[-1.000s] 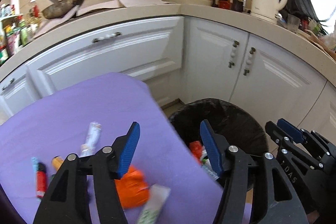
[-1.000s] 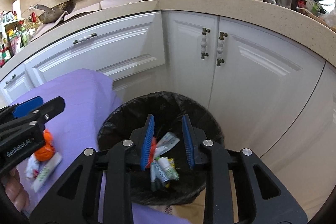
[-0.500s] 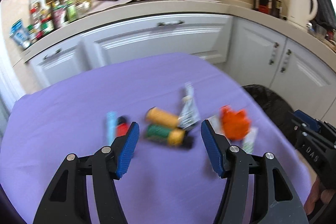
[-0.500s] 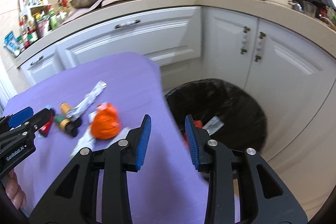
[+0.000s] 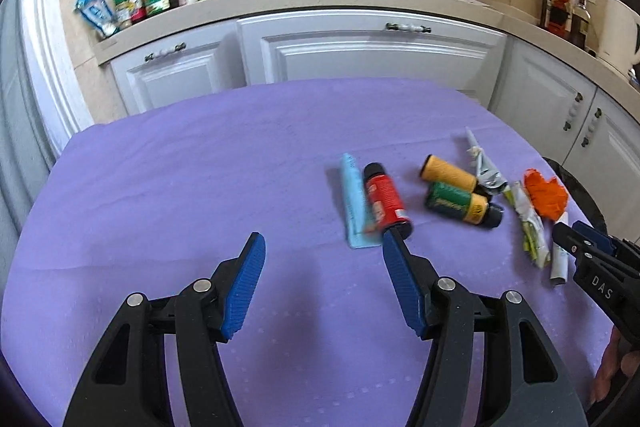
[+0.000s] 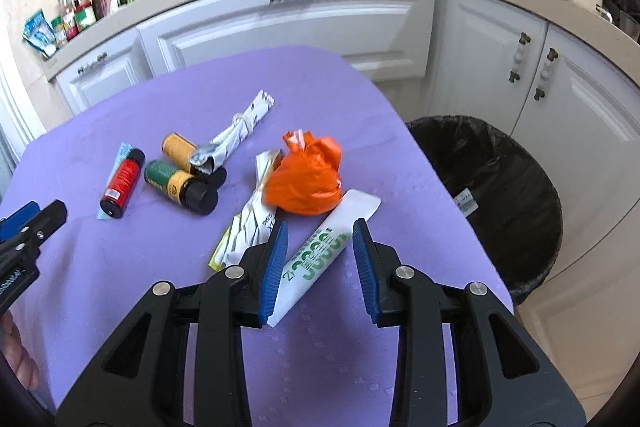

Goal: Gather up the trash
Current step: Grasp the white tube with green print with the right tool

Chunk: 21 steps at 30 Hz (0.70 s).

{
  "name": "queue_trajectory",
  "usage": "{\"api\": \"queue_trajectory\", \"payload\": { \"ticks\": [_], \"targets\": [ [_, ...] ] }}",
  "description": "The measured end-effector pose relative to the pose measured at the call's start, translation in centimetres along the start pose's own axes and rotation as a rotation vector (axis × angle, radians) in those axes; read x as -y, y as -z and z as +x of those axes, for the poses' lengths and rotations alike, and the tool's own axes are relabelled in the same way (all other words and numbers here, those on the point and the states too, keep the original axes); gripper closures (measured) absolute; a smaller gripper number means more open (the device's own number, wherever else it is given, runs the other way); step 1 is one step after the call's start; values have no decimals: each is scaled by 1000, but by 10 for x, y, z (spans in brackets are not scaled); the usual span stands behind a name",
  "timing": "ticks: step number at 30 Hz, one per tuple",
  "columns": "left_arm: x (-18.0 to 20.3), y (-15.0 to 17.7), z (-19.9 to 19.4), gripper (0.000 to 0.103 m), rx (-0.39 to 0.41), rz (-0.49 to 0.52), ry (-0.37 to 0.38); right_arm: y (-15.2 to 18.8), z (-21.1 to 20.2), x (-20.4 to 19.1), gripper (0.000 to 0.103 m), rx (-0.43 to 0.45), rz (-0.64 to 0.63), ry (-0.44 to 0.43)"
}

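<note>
In the left wrist view we hold the left gripper low in the frame over bare purple tablecloth, its blue fingers spread apart with nothing between them. Just past the right fingertip, right of centre, a red bottle lies partly on a pale blue packet. Further right sit a yellow bottle and a green and yellow bottle side by side, then a twisted silver wrapper, a crumpled orange bag and, at the right edge, the tip of our right gripper. In the right wrist view the left gripper's tip pokes in at the left edge. Moving right through the middle of the frame we meet the same red bottle, the two bottles, the silver wrapper and a crushed white and yellow wrapper, then the orange bag. Below it a white tube with green print lies on the cloth between the right gripper's parted fingers; the tongs stand open above it, not pressing it. At the right edge, off the table, stands the black-lined trash bin, with a scrap of paper showing inside.
</note>
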<state>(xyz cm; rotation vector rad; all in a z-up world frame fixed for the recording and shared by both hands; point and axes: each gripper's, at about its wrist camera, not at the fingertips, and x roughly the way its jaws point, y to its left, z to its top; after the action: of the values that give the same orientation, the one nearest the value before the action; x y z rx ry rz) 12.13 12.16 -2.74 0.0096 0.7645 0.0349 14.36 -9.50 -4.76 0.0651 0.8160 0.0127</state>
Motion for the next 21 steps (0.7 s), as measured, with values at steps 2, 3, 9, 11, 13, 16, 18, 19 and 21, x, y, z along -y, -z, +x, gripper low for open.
{"api": "queue_trajectory", "payload": {
  "ticks": [2,3,9,11,13,16,18,19,21],
  "targets": [
    [-2,1,3,43,-9,-6,6,1,3,-1,70,-20,4,9],
    [-2,1,3,43,-12,-7,10,2,4,0,70,-26,6,13],
    [1,3,3,43,-14,-5,32,5,6,8,70,-56,10,43],
    [2,4,4,43,-18,-5,38,6,4,11,70,-59,8,57],
    [4,5,5,43,-25,-3,44,8,3,13,70,-60,5,58],
    [7,6,5,43,-27,2,51,11,3,13,71,-62,-12,62],
    [10,7,5,43,-27,6,55,12,2,12,77,-59,-28,71],
    [12,7,5,43,-28,8,57,12,2,12,84,-59,-30,71],
    [14,8,5,43,-30,12,61,13,2,12,88,-58,-32,66]
  ]
}}
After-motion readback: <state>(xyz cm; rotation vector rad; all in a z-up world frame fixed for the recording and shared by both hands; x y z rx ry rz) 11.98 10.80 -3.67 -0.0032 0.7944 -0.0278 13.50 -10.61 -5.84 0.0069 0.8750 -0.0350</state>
